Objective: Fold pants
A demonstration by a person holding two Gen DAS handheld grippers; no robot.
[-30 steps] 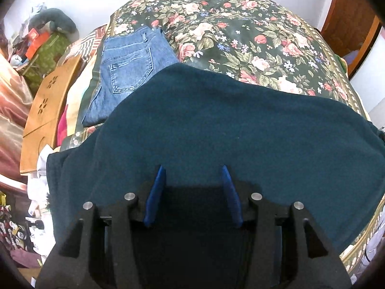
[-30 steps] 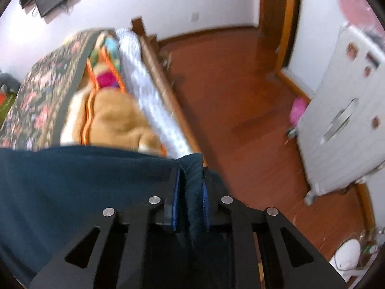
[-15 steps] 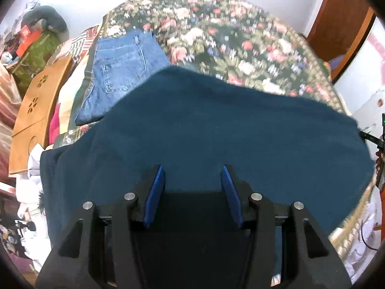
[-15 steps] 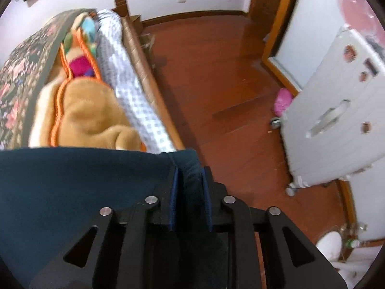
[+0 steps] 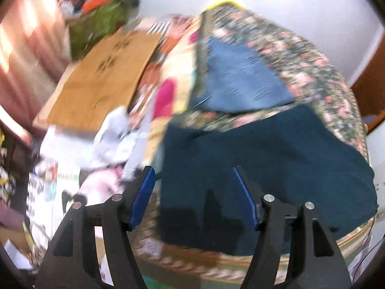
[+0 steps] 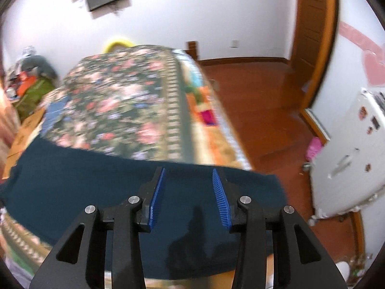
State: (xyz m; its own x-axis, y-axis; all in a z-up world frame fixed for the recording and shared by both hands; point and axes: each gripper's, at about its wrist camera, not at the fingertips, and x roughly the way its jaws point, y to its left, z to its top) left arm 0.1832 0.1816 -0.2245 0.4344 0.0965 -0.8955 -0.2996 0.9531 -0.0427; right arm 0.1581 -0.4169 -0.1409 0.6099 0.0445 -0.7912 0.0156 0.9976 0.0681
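Dark teal pants (image 5: 264, 168) lie spread flat on floral bedspread (image 6: 115, 101), near bed's front edge, hem side overhanging slightly

Folded jeans (image 5: 238, 82) just beyond, apart from pants

Left gripper (image 5: 195, 195): jaws opening, wide, nothing pinched, fabric below

Right gripper (image 6: 187, 192): jaws opening, moderately wide, nothing pinched

Judgement: fabric soft, thick, limp, light; drapes and bunches if lifted mid-panel; take hold at 2 corners or along edge

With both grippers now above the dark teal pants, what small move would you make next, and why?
Probably lower the left gripper toward the near left edge of the teal pants for the next fold. Both it and the right gripper have jaws opening with nothing pinched, and the pants lie flat on the floral bedspread.
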